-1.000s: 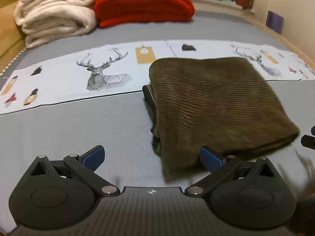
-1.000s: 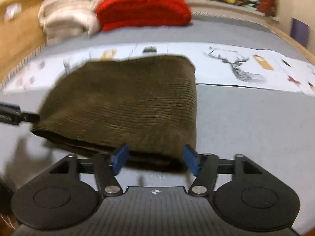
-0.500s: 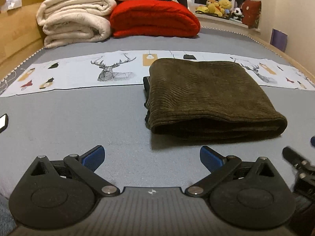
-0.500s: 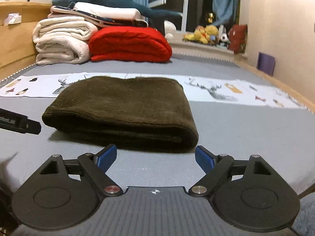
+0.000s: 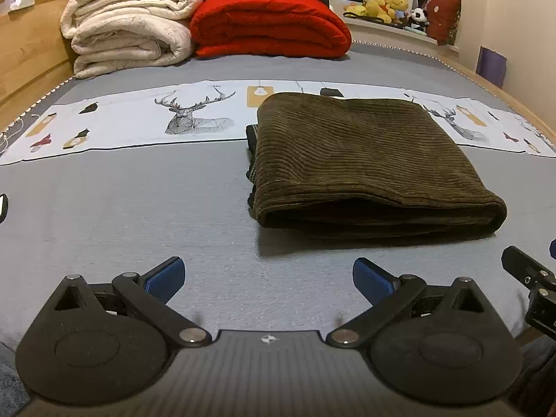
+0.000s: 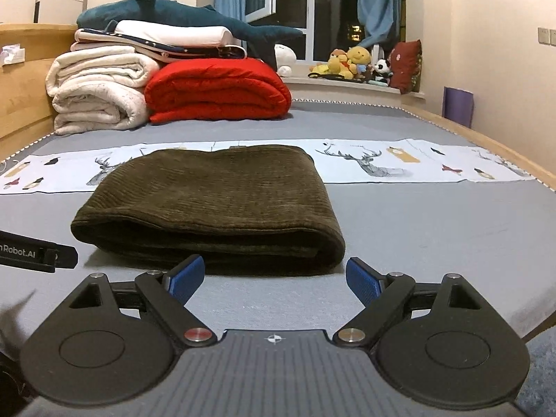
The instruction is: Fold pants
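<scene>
Both pairs of fingers stand wide and hold nothing: the left gripper (image 5: 267,279) and right gripper (image 6: 274,279) hover just short of the folded olive pants (image 6: 215,205), which lie flat on the grey bed (image 5: 139,208), partly over a deer-print cloth (image 5: 139,118)

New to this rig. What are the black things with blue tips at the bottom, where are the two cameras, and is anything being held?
No robot arm here: a person carries a pair of hand-held tongs in each hand, with a wide-angle camera on each looking forward along its fingers. One picture looks out over the left tongs, the other over the right tongs; the blue tips are their pads. Both stand open and hold nothing. Ahead on the grey bed lie the brown corduroy pants, folded into a compact bundle, partly on a deer-print cloth. Folded blankets are stacked at the far end.
</scene>
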Available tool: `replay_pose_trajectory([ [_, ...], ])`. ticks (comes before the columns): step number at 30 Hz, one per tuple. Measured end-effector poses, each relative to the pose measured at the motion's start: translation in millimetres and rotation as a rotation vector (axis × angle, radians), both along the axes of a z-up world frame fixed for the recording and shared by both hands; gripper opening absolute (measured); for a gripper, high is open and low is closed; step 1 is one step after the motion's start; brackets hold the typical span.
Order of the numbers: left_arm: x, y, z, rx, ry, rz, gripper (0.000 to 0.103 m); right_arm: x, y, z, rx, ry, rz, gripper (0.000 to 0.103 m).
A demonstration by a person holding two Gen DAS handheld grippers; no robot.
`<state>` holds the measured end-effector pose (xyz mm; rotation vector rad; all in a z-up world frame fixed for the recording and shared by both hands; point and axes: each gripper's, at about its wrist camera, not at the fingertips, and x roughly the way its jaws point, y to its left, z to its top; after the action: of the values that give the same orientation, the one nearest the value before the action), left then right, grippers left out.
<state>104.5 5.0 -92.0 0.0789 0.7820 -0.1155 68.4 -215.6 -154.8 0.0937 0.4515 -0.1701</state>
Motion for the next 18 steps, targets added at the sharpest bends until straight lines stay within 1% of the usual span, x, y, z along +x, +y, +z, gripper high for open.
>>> replay_pose_trajectory([
  [8,4.4,-6.7,-3.1,0.007,0.005,-0.013,0.103,3.5,-0.7,-3.2,-0.012,0.013,0.004,0.089],
  [18,4.7,-8.5,-5.5,0.019,0.008,-0.017,0.103,6.8,-1.1,-4.5,-0.003,0.026,0.007,0.089],
])
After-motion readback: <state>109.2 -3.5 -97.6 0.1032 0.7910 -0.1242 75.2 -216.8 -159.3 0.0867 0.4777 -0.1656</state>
